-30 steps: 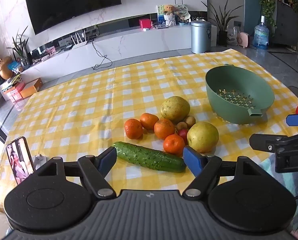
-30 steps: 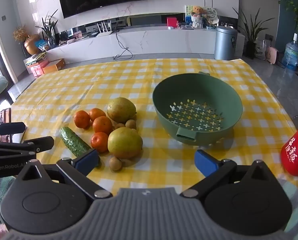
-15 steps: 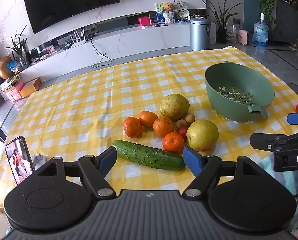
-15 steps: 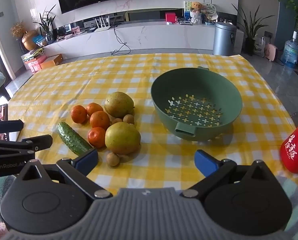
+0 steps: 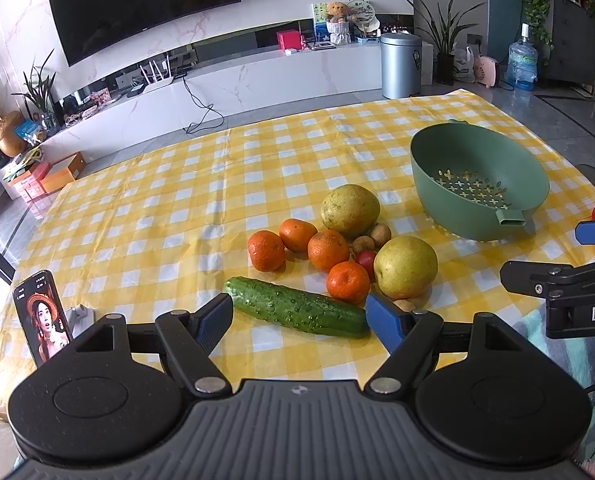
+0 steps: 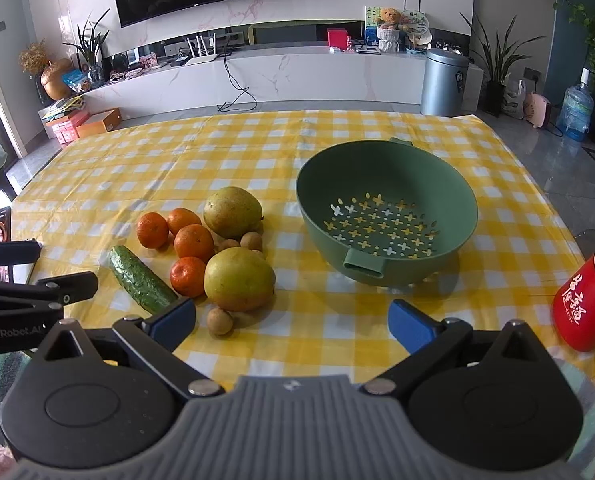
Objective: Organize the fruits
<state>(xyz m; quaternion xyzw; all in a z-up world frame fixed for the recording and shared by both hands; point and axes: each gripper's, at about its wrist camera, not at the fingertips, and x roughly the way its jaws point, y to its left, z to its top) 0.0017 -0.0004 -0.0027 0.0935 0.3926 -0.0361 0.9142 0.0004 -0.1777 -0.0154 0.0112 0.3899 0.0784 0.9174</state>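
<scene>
Right wrist view: green colander [image 6: 389, 184] empty, fruit pile [image 6: 217, 248] beside

Four tangerines [image 6: 193, 242], two yellow-green pomelos [image 6: 239, 279], small brown fruits clustered beside the cucumber [image 6: 141, 280]; green colander [image 6: 385, 216] empty

- My right gripper [image 6: 292, 322] has eased forward and up; the green colander [image 6: 385, 184] and fruit pile sit slightly lower in view.
- My left gripper [image 5: 299, 318] has barely shifted toward the cucumber [image 5: 297, 307].
</scene>
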